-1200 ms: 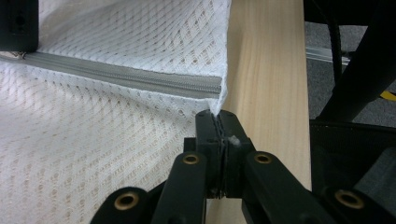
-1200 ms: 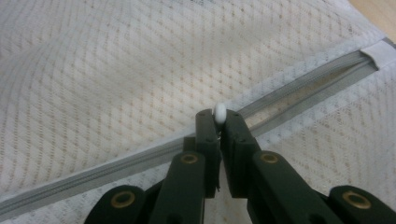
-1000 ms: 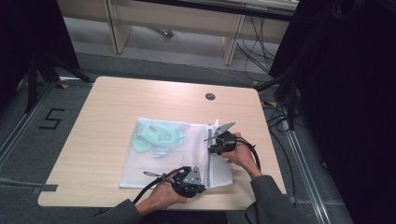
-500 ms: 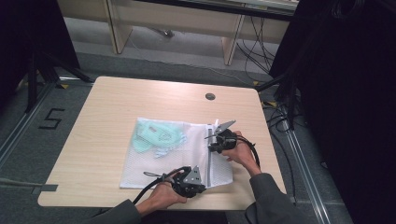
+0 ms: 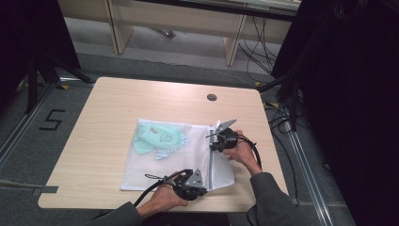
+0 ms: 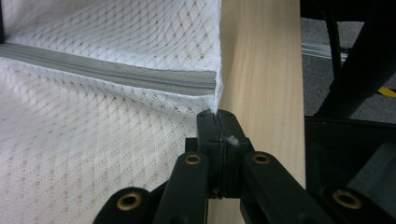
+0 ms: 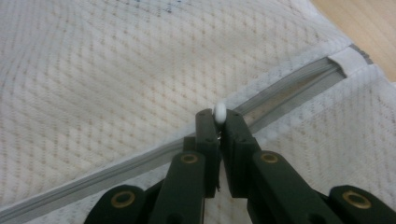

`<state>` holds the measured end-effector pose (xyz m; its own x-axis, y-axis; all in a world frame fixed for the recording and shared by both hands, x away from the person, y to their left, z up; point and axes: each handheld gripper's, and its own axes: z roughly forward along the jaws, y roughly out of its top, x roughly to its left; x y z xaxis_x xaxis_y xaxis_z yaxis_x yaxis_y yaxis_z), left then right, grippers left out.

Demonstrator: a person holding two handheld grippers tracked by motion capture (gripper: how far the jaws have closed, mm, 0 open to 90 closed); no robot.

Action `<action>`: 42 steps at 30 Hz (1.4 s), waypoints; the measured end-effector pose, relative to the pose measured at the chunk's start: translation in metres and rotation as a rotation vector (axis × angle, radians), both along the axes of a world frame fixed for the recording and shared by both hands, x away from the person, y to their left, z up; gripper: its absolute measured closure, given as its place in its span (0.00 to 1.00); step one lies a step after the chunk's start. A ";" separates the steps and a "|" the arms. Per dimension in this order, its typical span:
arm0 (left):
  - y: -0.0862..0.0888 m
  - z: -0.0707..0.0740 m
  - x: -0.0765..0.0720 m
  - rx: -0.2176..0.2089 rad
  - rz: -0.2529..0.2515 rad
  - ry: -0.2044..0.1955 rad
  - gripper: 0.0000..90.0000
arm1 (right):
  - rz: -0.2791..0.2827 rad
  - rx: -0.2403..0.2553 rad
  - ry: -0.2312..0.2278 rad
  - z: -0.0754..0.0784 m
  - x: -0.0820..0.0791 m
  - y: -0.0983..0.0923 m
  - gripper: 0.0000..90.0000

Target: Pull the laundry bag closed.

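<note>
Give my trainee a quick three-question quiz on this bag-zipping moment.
1. True or false: the right gripper pinches the white zipper pull.
2. What does the left gripper clamp: A) the mesh bag's corner, B) a cable, C) the table edge?
3. What colour is the item inside the mesh bag?

Key: 1 true; 2 A; 3 pale green.

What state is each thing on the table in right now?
Mesh laundry bag: lying flat, green garment inside.
Zipper: closed along most of its length, a short stretch near its far end looks open.
Zipper pull: pinched in the right gripper.
Left gripper: jaws shut on the bag's corner.
Table: bag on it.
</note>
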<state>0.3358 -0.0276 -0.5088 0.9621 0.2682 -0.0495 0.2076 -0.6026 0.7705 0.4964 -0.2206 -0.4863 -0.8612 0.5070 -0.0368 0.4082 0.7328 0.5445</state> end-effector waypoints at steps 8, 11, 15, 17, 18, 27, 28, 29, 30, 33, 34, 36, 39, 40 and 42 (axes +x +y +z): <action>0.001 0.000 0.000 -0.003 -0.001 0.004 0.99 | -0.017 0.002 0.011 -0.001 0.005 0.000 0.96; 0.001 0.000 0.000 -0.003 -0.002 0.001 0.99 | -0.034 0.025 0.005 -0.003 0.008 0.000 0.96; 0.001 0.000 0.000 -0.006 -0.008 -0.004 0.99 | -0.039 0.032 0.017 -0.003 0.010 -0.001 0.96; 0.001 0.000 -0.001 -0.005 -0.009 -0.005 0.99 | -0.039 0.013 0.006 -0.001 0.011 -0.001 0.96; 0.000 0.000 -0.002 -0.005 -0.013 -0.007 1.00 | -0.056 0.023 -0.004 -0.002 0.013 -0.001 0.96; -0.001 0.000 -0.003 -0.010 -0.013 -0.002 0.99 | -0.079 0.029 -0.017 -0.002 0.023 -0.004 0.96; -0.001 0.000 -0.003 -0.007 -0.014 -0.003 0.99 | -0.110 0.015 -0.009 -0.003 0.023 -0.003 0.96; -0.002 0.000 -0.003 -0.010 -0.013 0.001 0.99 | -0.090 0.020 -0.006 -0.004 0.024 -0.003 0.96; -0.002 0.000 -0.003 -0.010 -0.013 0.001 0.99 | -0.090 0.020 -0.006 -0.004 0.024 -0.003 0.96; -0.002 0.000 -0.004 -0.006 -0.024 -0.002 0.99 | -0.115 0.010 -0.018 -0.002 0.027 -0.005 0.96; -0.002 0.000 -0.004 -0.006 -0.024 -0.002 0.99 | -0.115 0.010 -0.018 -0.002 0.027 -0.005 0.96; -0.003 0.000 -0.004 -0.001 -0.023 0.000 0.99 | -0.110 0.015 -0.023 -0.002 0.030 -0.004 0.96; -0.002 0.000 -0.004 0.000 -0.025 0.003 0.99 | -0.112 0.008 -0.023 -0.001 0.032 -0.003 0.96; -0.002 0.000 -0.004 0.000 -0.025 0.003 0.99 | -0.076 0.019 -0.035 -0.001 0.035 -0.003 0.96; -0.003 0.000 -0.005 -0.003 -0.020 0.000 0.99 | -0.102 0.017 -0.033 0.000 0.035 -0.003 0.96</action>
